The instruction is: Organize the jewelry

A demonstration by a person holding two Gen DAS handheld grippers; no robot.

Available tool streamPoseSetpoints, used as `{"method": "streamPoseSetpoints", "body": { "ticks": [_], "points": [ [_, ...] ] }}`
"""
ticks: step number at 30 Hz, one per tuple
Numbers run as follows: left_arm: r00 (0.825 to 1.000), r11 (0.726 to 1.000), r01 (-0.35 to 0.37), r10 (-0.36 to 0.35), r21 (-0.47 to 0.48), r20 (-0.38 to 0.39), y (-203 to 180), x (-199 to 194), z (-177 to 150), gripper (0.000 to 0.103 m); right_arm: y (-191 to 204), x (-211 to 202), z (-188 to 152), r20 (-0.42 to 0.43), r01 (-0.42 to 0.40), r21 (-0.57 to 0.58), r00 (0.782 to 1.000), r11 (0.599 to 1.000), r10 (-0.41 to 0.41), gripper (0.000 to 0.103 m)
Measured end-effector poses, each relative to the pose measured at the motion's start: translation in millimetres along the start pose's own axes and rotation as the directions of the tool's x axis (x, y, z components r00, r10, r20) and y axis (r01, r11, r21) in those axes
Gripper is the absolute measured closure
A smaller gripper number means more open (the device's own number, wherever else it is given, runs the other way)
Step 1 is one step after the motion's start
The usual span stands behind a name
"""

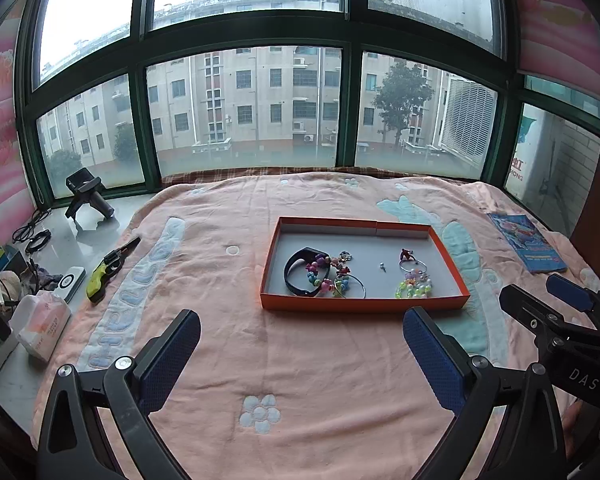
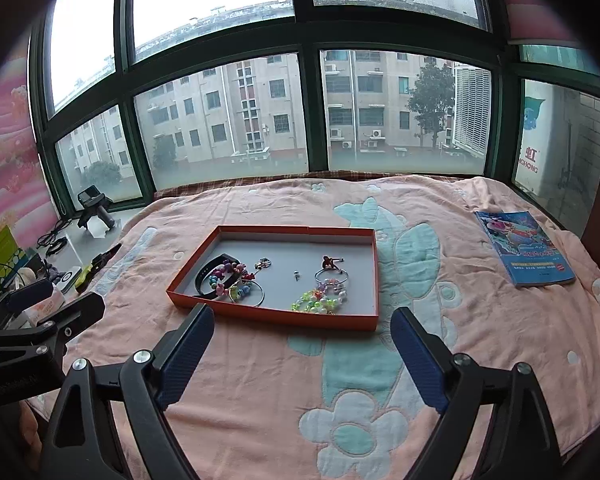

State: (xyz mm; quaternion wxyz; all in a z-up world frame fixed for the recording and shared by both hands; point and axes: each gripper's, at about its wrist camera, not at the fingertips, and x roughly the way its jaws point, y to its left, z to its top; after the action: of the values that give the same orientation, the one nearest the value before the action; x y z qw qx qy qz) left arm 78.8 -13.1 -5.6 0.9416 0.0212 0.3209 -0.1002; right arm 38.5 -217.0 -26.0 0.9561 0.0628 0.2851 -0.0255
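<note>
An orange tray with a grey floor lies on the pink blanket. In it lie a black band, a colourful bead bracelet, a thin hoop, a small stud, a green bead bracelet and a ring with a red charm. My left gripper is open and empty, in front of the tray. My right gripper is open and empty, also in front of it.
A blue book lies at the right on the blanket. On the sill at the left are a yellow-handled tool, a tissue pack, a white device, cables and a spare gripper.
</note>
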Motion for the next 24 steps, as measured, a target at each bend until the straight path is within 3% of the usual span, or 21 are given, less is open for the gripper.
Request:
{"method": "streamPoseSetpoints", "body": {
  "ticks": [24],
  "points": [
    [1.000, 1.000, 0.002, -0.002, 0.008, 0.003, -2.5, -0.2, -1.7, 0.000, -1.7, 2.6, -1.4, -0.005, 0.004, 0.004, 1.000, 1.000, -0.004, 0.000]
  ]
}}
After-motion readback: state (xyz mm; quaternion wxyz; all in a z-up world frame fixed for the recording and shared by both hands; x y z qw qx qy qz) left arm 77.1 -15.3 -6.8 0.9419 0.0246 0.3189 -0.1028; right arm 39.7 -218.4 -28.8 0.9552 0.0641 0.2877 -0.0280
